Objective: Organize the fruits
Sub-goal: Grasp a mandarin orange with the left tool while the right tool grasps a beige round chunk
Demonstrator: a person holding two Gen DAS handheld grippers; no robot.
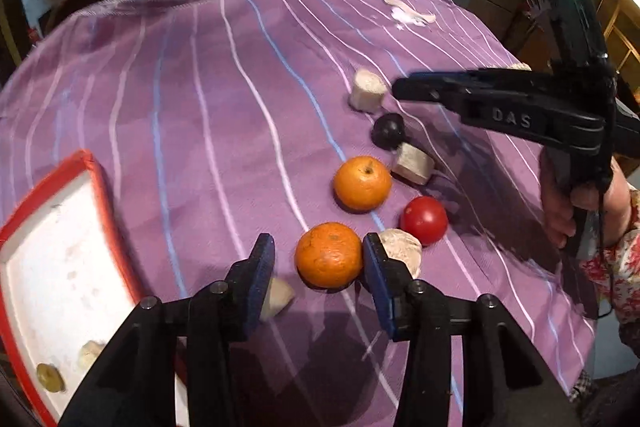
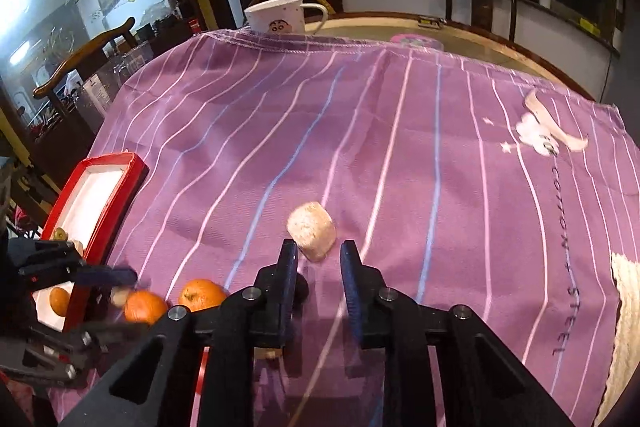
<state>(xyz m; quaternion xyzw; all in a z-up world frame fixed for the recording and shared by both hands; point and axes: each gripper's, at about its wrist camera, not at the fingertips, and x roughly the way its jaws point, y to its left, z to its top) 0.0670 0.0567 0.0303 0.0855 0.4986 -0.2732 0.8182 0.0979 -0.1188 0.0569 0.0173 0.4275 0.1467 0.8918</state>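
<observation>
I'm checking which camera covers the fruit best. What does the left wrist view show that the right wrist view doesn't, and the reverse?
Only the left wrist view shows the tomato and the dark round fruit. Only the right wrist view shows the mug's cartoon face and an orange inside the tray. Both show the red-rimmed tray, two oranges on the purple cloth, and both open tongs.

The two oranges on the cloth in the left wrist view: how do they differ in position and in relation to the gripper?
The near orange sits between the open fingers of the left gripper, touching or almost touching the right finger; the far orange lies beyond the fingertips, clear of them. The far orange shows its stem dimple facing the camera; the near orange shows a rougher, mottled skin. Both rest on the purple striped cloth, similar in colour and size.
</observation>
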